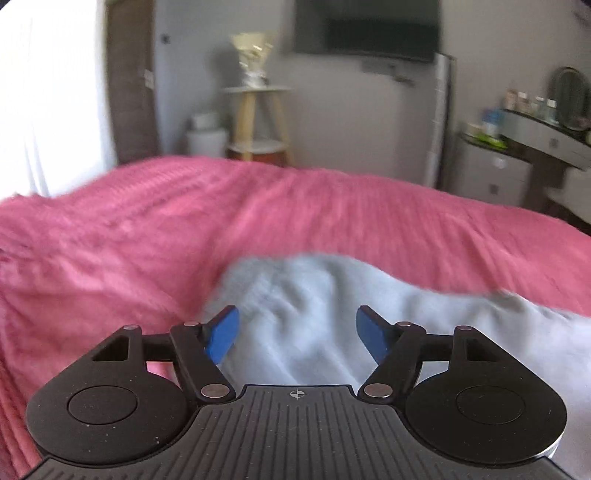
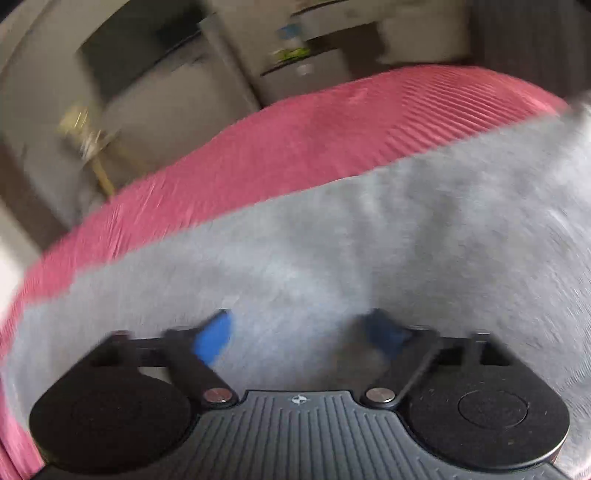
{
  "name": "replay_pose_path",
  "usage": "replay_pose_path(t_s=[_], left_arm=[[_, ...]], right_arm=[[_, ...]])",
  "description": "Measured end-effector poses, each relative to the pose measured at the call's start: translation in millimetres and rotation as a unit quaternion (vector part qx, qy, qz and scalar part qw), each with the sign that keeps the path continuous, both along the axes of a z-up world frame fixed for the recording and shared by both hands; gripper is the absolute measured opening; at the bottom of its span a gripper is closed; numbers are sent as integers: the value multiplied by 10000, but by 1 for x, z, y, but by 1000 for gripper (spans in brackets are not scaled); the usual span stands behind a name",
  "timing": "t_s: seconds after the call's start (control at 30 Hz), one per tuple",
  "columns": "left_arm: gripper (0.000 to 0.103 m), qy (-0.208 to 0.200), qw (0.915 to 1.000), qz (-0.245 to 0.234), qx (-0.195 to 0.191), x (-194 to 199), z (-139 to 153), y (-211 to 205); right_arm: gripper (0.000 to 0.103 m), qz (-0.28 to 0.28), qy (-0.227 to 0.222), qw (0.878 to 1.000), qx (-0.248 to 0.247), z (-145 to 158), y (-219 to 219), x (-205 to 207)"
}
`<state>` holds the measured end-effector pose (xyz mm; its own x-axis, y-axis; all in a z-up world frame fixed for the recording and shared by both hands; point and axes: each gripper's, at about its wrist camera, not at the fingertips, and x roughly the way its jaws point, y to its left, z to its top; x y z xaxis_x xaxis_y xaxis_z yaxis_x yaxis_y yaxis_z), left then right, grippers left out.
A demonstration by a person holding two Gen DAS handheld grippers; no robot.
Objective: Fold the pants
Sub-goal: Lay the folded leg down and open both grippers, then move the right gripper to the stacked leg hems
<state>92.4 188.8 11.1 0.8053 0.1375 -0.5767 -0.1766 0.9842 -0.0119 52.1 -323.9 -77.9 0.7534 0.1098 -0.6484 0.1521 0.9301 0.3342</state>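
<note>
Light grey pants [image 1: 317,317] lie on a pink bedspread [image 1: 147,229]. In the left wrist view their end lies just ahead of my left gripper [image 1: 297,332], which is open and empty, blue pads wide apart over the fabric. In the right wrist view the pants [image 2: 369,236] spread across most of the frame on the bedspread [image 2: 295,136]. My right gripper [image 2: 301,334] is open and empty just above the grey fabric. This view is blurred by motion.
Beyond the bed stand a wooden stool with a vase [image 1: 255,110], a white bin [image 1: 207,136], a wall TV [image 1: 365,29] and a dresser with bottles [image 1: 532,122]. A bright curtained window [image 1: 48,92] is at the left.
</note>
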Motion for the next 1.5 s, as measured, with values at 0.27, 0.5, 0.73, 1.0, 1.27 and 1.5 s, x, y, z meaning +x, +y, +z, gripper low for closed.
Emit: replay_pose_path(t_s=[0.27, 0.5, 0.73, 1.0, 1.27, 1.5], left_arm=[[77, 814, 9889, 779, 967, 28, -48, -23], [95, -196, 9981, 363, 461, -4, 23, -79], [98, 230, 9945, -835, -585, -22, 0, -167], [98, 759, 9929, -708, -578, -25, -42, -190], [98, 1065, 9892, -184, -993, -26, -51, -173], [98, 1104, 9917, -336, -575, -29, -54, -196]], right_arm=[[97, 236, 10, 9976, -656, 1, 26, -6], [97, 311, 141, 9972, -662, 1, 24, 3], [97, -479, 297, 9971, 514, 20, -37, -25], [96, -1765, 178, 9784, 1064, 22, -152, -117], [97, -3544, -168, 9279, 1149, 25, -178, -197], [97, -3551, -459, 9138, 1916, 11, -183, -206]])
